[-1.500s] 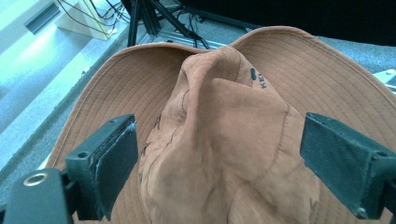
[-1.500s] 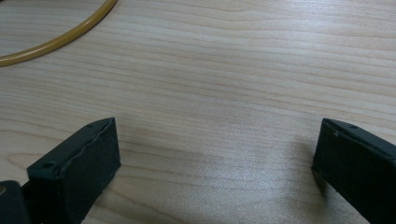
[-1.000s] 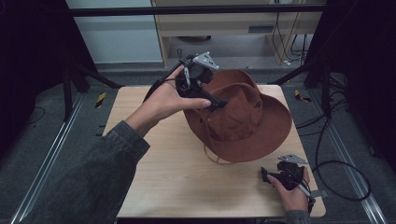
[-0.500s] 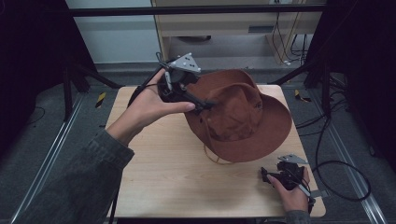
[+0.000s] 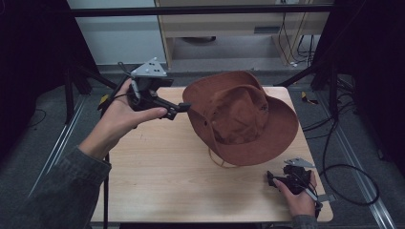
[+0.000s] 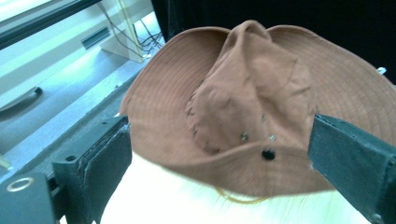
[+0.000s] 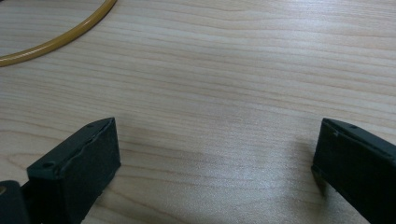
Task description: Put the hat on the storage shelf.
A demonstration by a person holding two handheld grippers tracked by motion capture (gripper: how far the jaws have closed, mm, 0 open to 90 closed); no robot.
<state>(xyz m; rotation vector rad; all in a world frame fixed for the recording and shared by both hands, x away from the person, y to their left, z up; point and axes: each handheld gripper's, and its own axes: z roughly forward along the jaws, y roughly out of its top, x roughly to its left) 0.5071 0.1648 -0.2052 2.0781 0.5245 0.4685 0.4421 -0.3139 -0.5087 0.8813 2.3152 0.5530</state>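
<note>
From the high view, a big brown hat (image 5: 241,119) is sitting on the light wooden tabletop (image 5: 157,176), toward the far right side. Its yellow cord (image 5: 218,162) is peeking out from under the near edge of the brim. The left gripper (image 5: 184,108) is hanging in the air just beside the hat's left edge, and its tips are almost touching the brim. The right gripper (image 5: 272,179) is resting low at the near right corner of the tabletop, near the hat but apart from it.

In the left gripper view, the left gripper (image 6: 219,154) is standing wide open with nothing in it. The hat (image 6: 252,107) is lying right ahead between the jaws.

In the right gripper view, the right gripper (image 7: 215,154) is also wide open and holding nothing, over bare wood. A bit of the yellow cord (image 7: 56,39) is curving in the top left corner.
</note>
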